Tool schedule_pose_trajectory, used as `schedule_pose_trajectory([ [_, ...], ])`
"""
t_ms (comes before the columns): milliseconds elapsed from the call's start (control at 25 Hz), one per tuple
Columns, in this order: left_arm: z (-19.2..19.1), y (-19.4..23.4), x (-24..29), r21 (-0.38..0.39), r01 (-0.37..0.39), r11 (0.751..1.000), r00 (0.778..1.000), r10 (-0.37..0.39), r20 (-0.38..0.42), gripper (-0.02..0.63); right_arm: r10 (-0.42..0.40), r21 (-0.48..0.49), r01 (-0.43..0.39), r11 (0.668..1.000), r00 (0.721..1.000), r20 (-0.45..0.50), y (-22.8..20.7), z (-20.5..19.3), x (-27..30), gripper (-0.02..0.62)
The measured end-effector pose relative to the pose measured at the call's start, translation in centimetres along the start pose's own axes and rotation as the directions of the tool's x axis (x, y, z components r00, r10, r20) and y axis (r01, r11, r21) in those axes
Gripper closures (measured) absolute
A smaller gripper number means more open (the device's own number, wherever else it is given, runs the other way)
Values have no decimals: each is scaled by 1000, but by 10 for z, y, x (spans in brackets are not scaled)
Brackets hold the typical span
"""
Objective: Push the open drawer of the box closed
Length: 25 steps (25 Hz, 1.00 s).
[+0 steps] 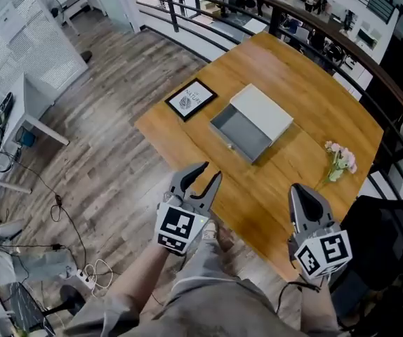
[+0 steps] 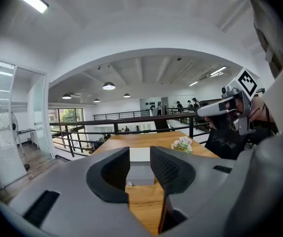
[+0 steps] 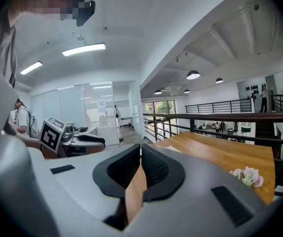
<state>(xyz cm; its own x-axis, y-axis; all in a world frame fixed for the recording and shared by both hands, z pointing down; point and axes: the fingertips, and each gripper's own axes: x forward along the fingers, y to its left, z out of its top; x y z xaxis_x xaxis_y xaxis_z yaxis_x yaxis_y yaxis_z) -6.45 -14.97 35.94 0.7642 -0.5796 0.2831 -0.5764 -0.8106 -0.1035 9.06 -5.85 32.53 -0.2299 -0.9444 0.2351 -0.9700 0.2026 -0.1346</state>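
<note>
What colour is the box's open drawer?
Grey; the drawer shows best in the head view.

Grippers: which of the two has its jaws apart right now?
The left gripper: its jaws stand apart and empty, with the gray drawer seen through the gap. The right gripper has its jaws closed together at the tips.

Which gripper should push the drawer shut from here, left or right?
Left, probably. The left gripper lines up with the open drawer, whose front shows between its jaws in its own view. The right gripper sits off to the side, nearer the flowers.
</note>
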Motion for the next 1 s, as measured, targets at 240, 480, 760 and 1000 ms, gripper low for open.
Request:
schedule_pose_trajectory([
  [240,-39,31,67,15,87,996,994,-86,-67,463,-37,17,38,999,998,-47,-16,-15,72,560],
  [480,-87,44,112,-2,178,984,974,-176,-141,463,-90,13,92,996,993,-75,-22,-25,119,560],
  [760,-141,52,145,-46,211,977,946,-215,-243,463,-133,26,137,990,985,-113,-34,-46,145,560],
  [1000,-175,46,165,-45,215,976,927,-219,-304,463,-152,43,159,986,980,-128,-47,-65,150,560],
])
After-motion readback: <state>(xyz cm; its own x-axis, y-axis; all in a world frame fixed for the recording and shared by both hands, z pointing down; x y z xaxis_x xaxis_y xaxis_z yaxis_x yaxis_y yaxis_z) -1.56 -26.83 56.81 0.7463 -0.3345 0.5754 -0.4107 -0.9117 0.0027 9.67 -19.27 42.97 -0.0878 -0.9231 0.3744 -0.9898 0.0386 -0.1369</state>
